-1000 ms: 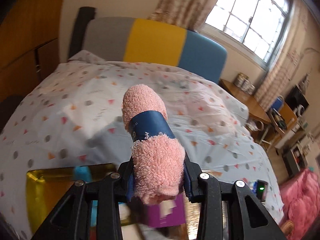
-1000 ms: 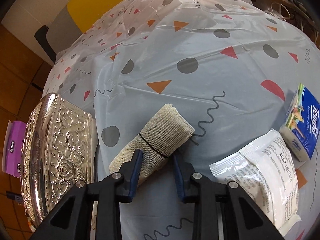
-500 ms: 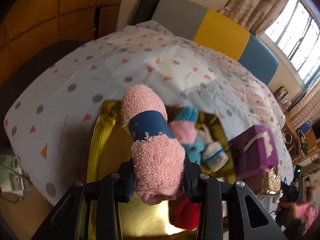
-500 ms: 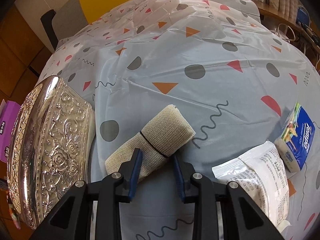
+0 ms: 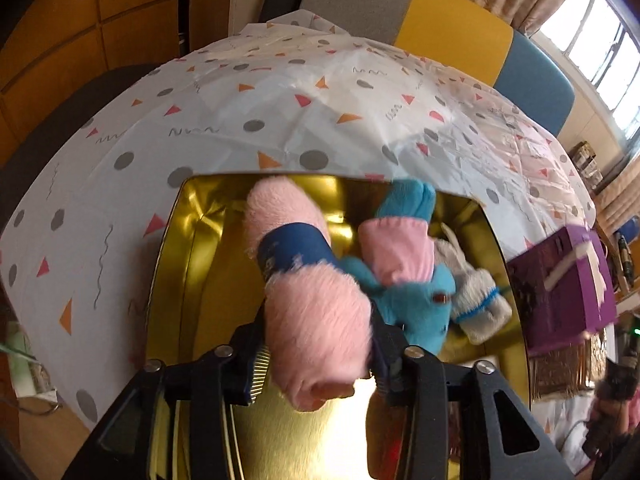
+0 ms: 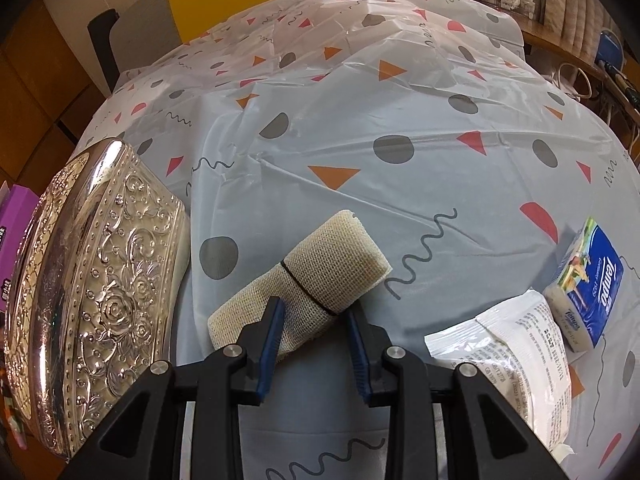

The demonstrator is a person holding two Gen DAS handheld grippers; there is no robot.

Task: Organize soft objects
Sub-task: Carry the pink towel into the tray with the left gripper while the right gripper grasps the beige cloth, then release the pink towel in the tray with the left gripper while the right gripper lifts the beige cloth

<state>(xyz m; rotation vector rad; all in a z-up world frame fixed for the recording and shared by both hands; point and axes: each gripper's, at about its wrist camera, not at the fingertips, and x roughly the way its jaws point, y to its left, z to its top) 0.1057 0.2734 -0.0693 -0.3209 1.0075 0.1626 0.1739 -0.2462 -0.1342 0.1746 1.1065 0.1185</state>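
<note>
A pink fluffy rolled towel [image 5: 292,220] with a blue band hangs tilted over the open gold tin [image 5: 192,280]. It sits between the fingers of my left gripper [image 5: 318,332], whose jaws are opening; the ridged left pad [image 5: 256,364] stands just clear of it. Inside the tin lie a blue and pink plush toy [image 5: 416,300] and a white sock roll [image 5: 480,308]. In the right wrist view a beige mesh bandage roll [image 6: 332,264] with a black band lies on the patterned tablecloth. My right gripper [image 6: 313,312] is shut on its near end.
An embossed silver tin lid [image 6: 100,288] lies left of the bandage roll. A white packet [image 6: 516,352] and a blue tissue pack [image 6: 588,288] lie to its right. A purple box [image 5: 560,280] stands right of the gold tin. A striped headboard lies beyond.
My left gripper has swung down over the gold tin with the pink towel, and its jaws have widened. The right gripper has stayed on the bandage roll.
</note>
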